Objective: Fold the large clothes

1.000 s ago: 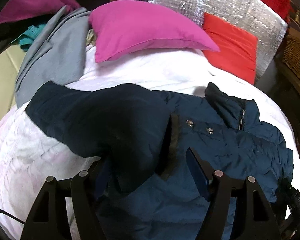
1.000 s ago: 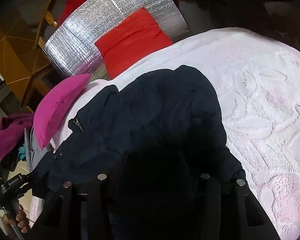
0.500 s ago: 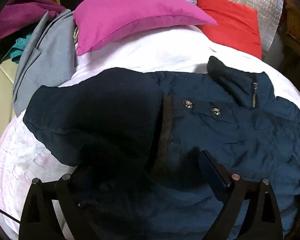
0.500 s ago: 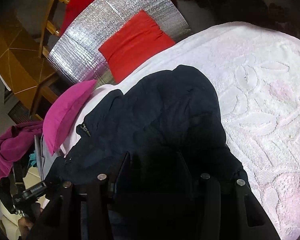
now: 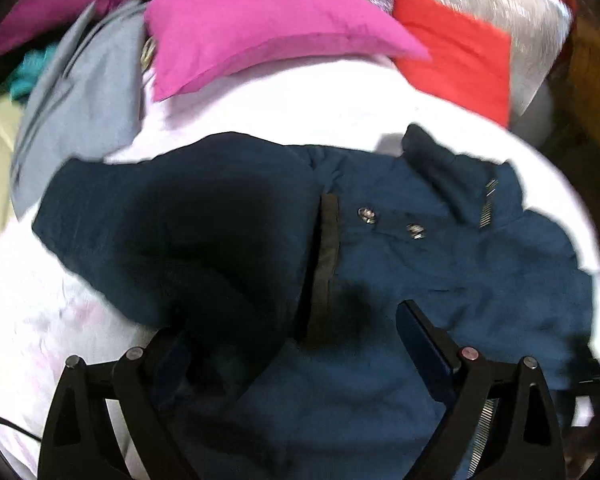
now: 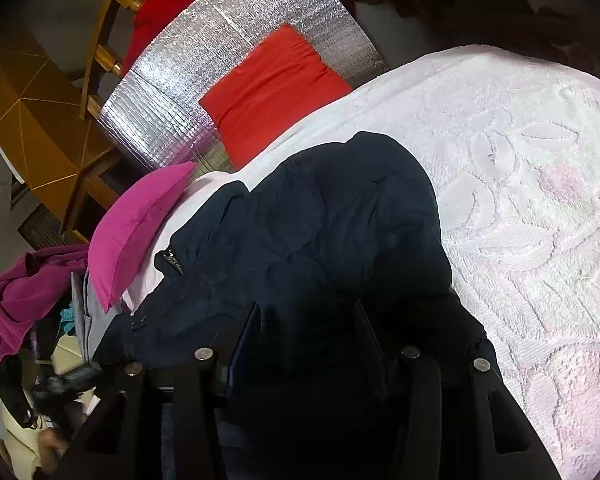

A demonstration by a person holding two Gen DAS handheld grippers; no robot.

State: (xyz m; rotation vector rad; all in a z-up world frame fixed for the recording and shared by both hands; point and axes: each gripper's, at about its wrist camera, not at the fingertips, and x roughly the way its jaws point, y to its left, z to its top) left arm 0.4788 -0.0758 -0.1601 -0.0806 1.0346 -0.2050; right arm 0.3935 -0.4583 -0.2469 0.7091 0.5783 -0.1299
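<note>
Navy jacket (image 5: 440,248) lies spread on the white bedspread (image 5: 28,320); left gripper (image 5: 292,344), jaws apart, straddles the folded-in sleeve (image 5: 188,240), probably to press it flat. Right gripper (image 6: 308,344) looks spread over dark fabric, grip uncertain. Grey garment (image 5: 80,112) at ten o'clock, pink pillow (image 5: 260,28) at twelve, red cushion (image 5: 460,56) at one crowd the far edge.
</note>
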